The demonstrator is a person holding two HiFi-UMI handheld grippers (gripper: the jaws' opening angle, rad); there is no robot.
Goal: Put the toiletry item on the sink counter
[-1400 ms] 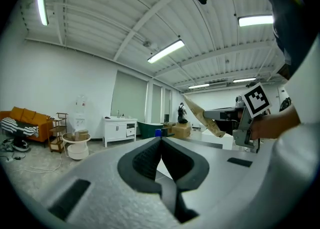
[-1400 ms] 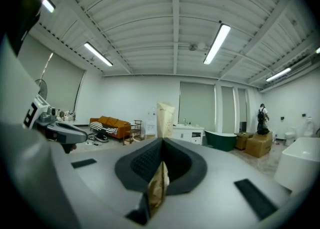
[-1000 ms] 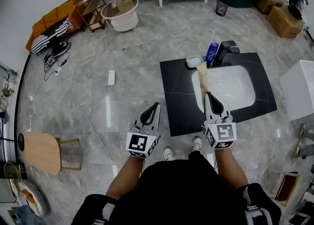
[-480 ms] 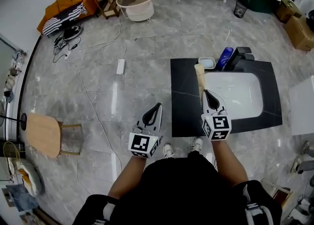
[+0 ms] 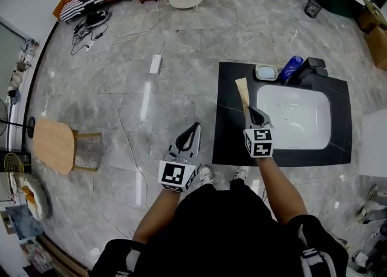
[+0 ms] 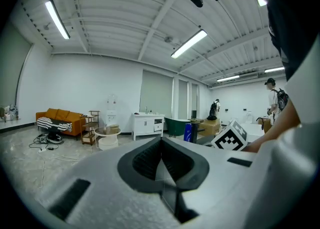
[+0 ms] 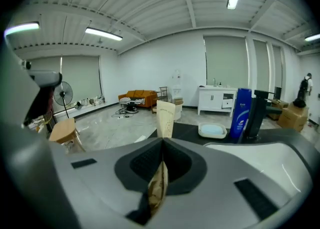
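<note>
"Tan packet (image 5: 242, 91), where is it?"

"Clamped in the right gripper (image 5: 250, 111), just right of centre in the head view. It runs from the jaw tips toward the top of the frame. It is over the black counter (image 5: 225, 140), along the left rim of the white basin (image 5: 302, 118)."

"Does it touch the counter?"

"I cannot tell. In the right gripper view the jaws are pressed together on its near end, low in the middle of the frame. Its far end sticks out past them at centre."

"What else is on the counter?"

"A pale dish (image 5: 266, 72), a blue bottle (image 5: 291, 69) and a black faucet (image 5: 312, 67). They stand in a row at the basin's far edge, in the upper right of the head view. Dish and bottle are just beside each other, and the packet's far end is near the dish."

"And the left gripper (image 5: 194, 127)?"

"Below centre in the head view, over the grey stone floor (image 5: 151, 106), just left of the counter's edge. In its own view the jaws are together with nothing between them."
</note>
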